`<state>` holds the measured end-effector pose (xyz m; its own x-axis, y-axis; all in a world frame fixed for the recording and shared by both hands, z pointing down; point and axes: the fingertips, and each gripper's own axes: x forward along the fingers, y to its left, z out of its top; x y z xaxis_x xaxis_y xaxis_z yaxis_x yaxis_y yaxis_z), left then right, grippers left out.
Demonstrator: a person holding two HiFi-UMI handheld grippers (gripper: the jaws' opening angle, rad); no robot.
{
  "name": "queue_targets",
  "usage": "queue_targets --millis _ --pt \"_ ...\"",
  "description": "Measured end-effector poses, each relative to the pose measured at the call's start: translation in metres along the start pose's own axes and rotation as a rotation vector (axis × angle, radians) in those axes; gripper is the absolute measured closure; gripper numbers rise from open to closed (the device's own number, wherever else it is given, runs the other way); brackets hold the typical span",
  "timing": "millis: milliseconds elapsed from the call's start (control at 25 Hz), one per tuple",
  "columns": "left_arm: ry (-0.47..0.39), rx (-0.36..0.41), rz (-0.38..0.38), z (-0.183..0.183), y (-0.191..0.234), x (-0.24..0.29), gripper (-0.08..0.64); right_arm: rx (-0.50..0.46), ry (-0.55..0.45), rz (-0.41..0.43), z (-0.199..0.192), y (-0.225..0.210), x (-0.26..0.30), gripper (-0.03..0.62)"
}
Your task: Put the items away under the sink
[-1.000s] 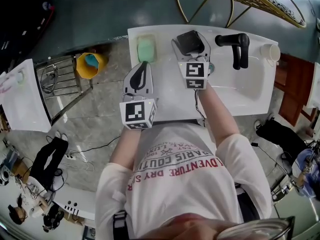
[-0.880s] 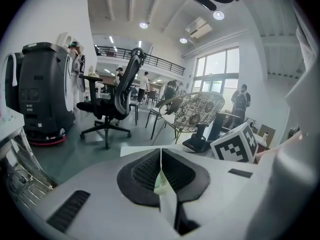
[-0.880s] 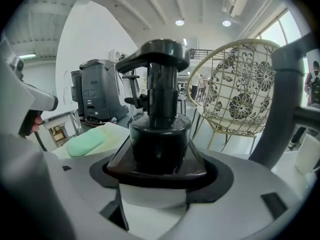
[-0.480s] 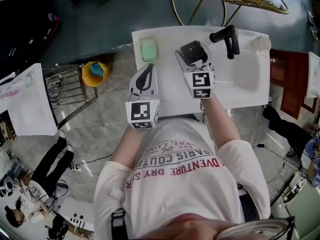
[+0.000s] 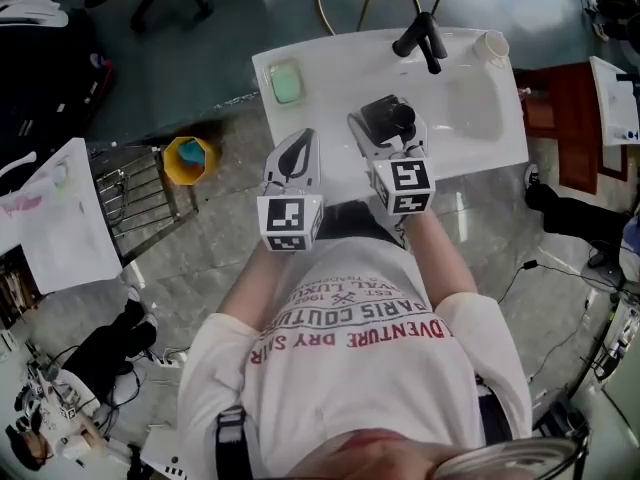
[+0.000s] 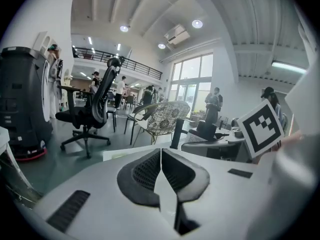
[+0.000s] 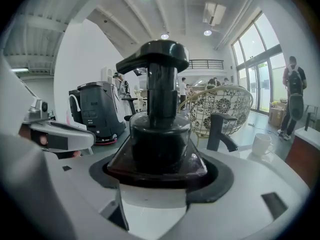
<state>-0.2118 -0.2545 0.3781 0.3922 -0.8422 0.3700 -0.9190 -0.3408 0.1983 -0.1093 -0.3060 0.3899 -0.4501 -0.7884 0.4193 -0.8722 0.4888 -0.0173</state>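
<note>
Pump bottle (image 7: 157, 119) clamped in right gripper (image 5: 387, 133), over the white sink top (image 5: 330, 68) (dark pump head only clear in right gripper view). Left gripper (image 6: 160, 159) pinched together, just beside.

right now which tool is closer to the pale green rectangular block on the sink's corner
Left. The left tool, shut, sits just short of the pale green rectangular block; the right tool, holding a dark pump bottle, is farther off to its right.
</note>
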Motion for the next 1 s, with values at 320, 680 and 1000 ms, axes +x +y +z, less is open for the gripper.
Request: queue_targets --millis 320,680,1000 --pt "-0.023 -0.002 0.091 -0.001 -0.022 0.019 0.532 -0.023 -0.008 0.125 -0.012 -0.016 -0.008 0.213" --pt "-0.058 0.006 0.093 -0.073 -0.167 -0.090 0.532 -0.049 -0.035 0.151 -0.086 -0.005 -0.194 0.213" --pt "-0.037 -0.058 0.187 -0.152 -0.233 -0.146 0.532 -0.067 0.024 0.198 -0.175 -0.007 -0.274 0.213"
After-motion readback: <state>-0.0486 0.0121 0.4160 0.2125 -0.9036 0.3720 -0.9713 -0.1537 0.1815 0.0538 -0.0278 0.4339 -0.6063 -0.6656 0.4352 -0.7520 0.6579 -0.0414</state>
